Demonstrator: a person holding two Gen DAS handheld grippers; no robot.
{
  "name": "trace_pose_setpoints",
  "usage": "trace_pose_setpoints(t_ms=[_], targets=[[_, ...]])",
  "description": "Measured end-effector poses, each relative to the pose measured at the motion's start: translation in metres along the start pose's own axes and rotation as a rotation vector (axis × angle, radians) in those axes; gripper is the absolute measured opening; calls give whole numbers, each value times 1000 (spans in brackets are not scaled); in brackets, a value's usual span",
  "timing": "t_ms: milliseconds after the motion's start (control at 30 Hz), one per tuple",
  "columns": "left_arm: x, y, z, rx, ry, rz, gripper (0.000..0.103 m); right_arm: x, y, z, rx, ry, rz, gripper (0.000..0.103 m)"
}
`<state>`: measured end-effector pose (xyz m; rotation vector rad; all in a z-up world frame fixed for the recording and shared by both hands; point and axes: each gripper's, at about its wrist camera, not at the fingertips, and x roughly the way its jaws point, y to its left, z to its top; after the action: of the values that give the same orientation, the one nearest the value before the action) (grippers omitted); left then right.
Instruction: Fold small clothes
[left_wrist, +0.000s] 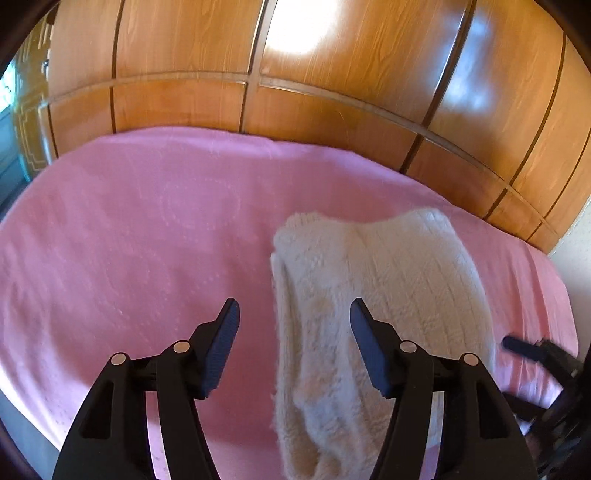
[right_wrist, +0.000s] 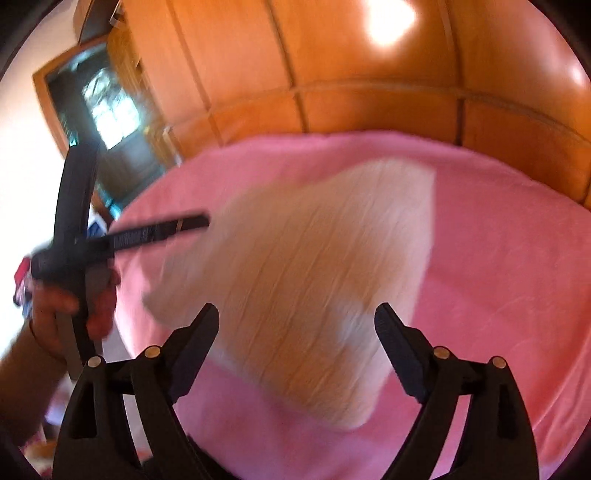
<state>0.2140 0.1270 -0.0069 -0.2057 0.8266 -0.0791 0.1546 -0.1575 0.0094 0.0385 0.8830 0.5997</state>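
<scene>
A fluffy cream garment (left_wrist: 373, 295) lies folded on a pink sheet (left_wrist: 129, 240) that covers the bed. In the left wrist view it sits in the lower middle and right of the frame, long and narrow, with one end near the far edge of the bed and the other end running down under the camera.

The left tool (left_wrist: 294, 314) is open. Its two dark fingers stand apart at the bottom of the frame, and nothing is pinched between them. The left edge of the garment shows in the gap, but the pads do not press on it.

The right tool (right_wrist: 297, 315) is open wide too. In its own view, which is blurry, the garment (right_wrist: 306, 266) fills the middle of the frame, and the fingers are spread on each side of its near end without squeezing it.

At the left of the right wrist view, a hand (right_wrist: 74, 306) holds the handle of the left tool, whose finger (right_wrist: 159, 230) points toward the garment.

A shiny wooden wardrobe (left_wrist: 332, 92) stands behind the bed across the top of both views.
</scene>
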Motion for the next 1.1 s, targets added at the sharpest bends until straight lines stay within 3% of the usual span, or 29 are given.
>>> trace_pose_setpoints(t_ms=[67, 200, 333, 433, 467, 600, 867, 1100], targets=[[5, 1, 0, 20, 7, 28, 61, 3, -8, 18, 20, -34, -34, 86], [25, -3, -1, 25, 49, 50, 61, 27, -16, 40, 47, -32, -64, 66], [45, -2, -8, 24, 78, 69, 67, 74, -23, 40, 19, 47, -167, 65], [52, -2, -10, 23, 88, 60, 67, 89, -26, 32, -10, 17, -201, 69], [50, -3, -9, 34, 79, 60, 67, 85, -28, 32, 1, 5, -184, 71], [47, -5, -10, 69, 65, 51, 67, 67, -40, 32, 41, -12, -107, 98], [48, -1, -11, 68, 62, 34, 71, 62, -90, 25, 251, 23, 35, 100], [49, 4, -13, 60, 68, 0, 72, 67, -106, 20, 309, 60, 145, 100]])
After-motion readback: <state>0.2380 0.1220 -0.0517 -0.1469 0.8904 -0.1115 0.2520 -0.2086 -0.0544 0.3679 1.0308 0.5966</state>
